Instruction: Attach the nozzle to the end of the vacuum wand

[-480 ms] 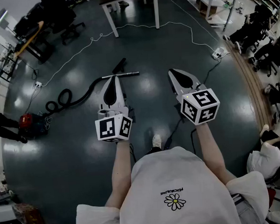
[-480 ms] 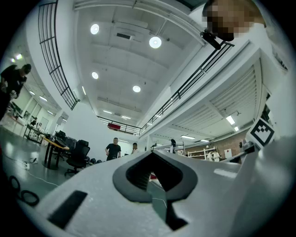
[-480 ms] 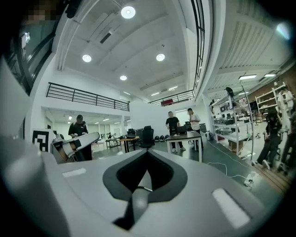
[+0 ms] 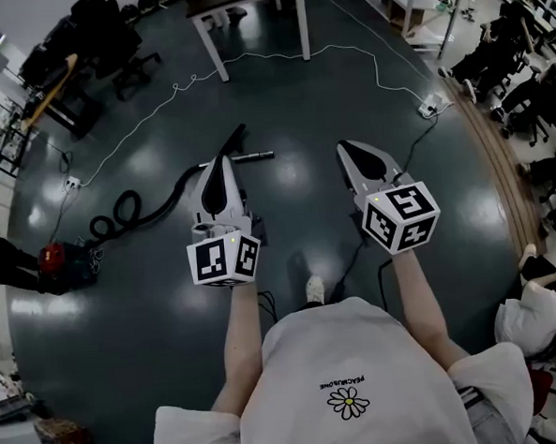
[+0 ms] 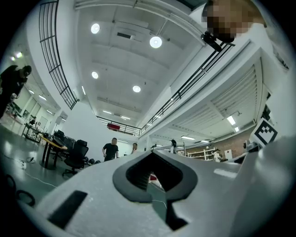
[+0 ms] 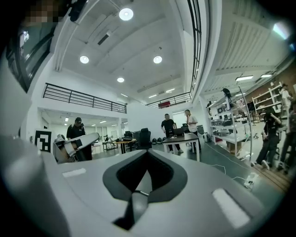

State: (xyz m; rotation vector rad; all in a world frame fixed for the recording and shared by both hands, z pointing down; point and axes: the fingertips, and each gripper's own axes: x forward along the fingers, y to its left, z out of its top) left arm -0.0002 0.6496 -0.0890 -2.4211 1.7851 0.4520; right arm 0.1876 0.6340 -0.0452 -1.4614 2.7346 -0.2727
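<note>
Both grippers are held in front of the person at about waist height, well above the floor point(image 4: 363, 80).

1. Left gripper point(image 4: 222, 163): jaws closed tip to tip, nothing between them. In the left gripper view, the left gripper point(image 5: 152, 159) looks out and slightly upward into the hall.
2. Right gripper point(image 4: 347, 150): jaws closed, empty. In the right gripper view, the right gripper point(image 6: 147, 156) points level toward a white table point(image 6: 185, 139) with two people standing behind it.

The two grippers are side by side and well apart, and neither touches any part of the vacuum.

The vacuum wand point(image 4: 255, 157) lies flat near the middle of the floor; in the head view the left gripper partly covers it. A black elongated piece, apparently the nozzle point(image 4: 234, 136), lies on the floor just beside the wand, angled away from it and not fitted to its end. A black hose point(image 4: 127, 211) runs from the wand in loops toward a red vacuum body point(image 4: 55, 258) near the left edge of the floor. A white cable point(image 4: 277, 52) trails across the floor on the far side.
</note>
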